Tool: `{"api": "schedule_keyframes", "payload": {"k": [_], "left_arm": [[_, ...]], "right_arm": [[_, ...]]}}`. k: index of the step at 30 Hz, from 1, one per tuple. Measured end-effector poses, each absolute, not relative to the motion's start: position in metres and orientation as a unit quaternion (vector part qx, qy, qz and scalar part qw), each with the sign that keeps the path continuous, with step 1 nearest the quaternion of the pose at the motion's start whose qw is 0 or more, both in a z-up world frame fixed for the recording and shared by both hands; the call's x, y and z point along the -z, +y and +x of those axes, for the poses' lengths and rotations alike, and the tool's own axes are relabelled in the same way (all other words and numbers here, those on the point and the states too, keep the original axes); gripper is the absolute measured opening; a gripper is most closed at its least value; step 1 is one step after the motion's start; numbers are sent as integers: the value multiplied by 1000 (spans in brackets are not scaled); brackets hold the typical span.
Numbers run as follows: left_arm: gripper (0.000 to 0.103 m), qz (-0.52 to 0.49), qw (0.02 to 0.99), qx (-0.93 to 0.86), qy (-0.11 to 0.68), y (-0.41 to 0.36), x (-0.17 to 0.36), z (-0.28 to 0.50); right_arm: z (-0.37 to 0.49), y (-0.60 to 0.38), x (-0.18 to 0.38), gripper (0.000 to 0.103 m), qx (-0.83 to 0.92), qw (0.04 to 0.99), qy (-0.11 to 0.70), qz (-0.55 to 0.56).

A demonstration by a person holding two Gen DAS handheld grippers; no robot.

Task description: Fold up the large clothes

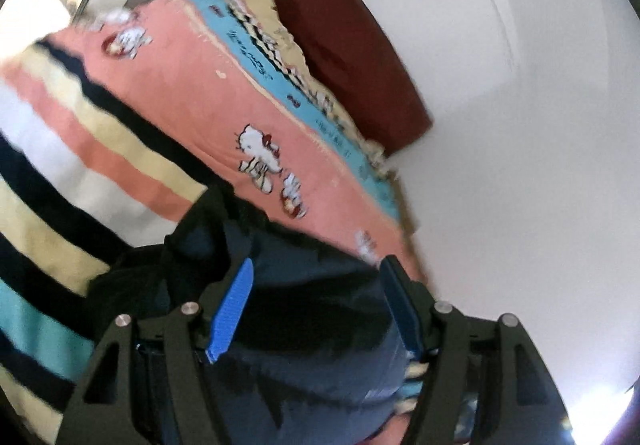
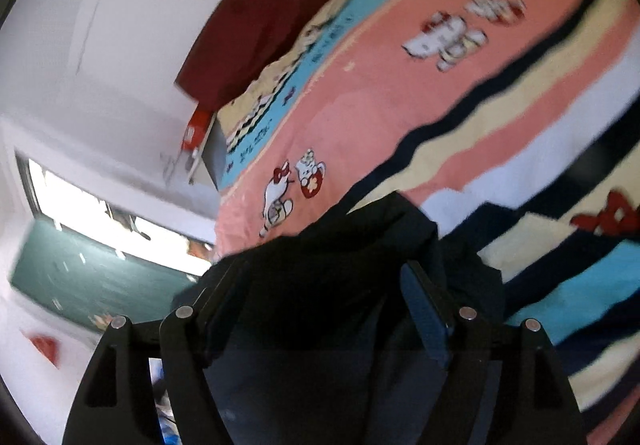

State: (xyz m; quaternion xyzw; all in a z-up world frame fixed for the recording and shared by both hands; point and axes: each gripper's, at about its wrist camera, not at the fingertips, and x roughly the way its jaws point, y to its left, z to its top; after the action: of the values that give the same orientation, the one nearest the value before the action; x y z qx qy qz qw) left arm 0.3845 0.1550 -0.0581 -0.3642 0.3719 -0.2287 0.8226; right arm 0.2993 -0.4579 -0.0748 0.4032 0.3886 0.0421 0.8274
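Note:
A dark navy garment hangs bunched between the blue-padded fingers of my left gripper, held above the bed. The jaws stand well apart with cloth filling the gap. In the right wrist view the same dark garment drapes over and between the fingers of my right gripper, also above the bed; its left finger is covered by cloth. The frames do not show whether either gripper pinches the cloth.
Below lies a bed with a pink cartoon-cat sheet and a striped blanket; both show in the right wrist view. A dark red headboard meets a white wall. A window is at left.

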Motion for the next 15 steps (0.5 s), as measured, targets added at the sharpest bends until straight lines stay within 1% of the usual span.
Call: {"api": "schedule_keyframes", "payload": {"k": [4,6,10,14,15], "left_arm": [[64,-258,845,245,399,98,46,369],[64,-227,848,251,408,71,53,368],[64,-161,853,248,429,25,71,377],[64,-101,860,229,445,-9,90,415],[64,-90,863,218,446,-15,94,426]], "right_arm": [[297,-408,50,76,-61,855,409,312],[298,-377,45,76,-74,864,420,267],[310,-335,56,76,-81,871,442,201],[342,-316,77,77,-73,873,459,144],[351,-315,81,79,-72,873,462,139]]}}
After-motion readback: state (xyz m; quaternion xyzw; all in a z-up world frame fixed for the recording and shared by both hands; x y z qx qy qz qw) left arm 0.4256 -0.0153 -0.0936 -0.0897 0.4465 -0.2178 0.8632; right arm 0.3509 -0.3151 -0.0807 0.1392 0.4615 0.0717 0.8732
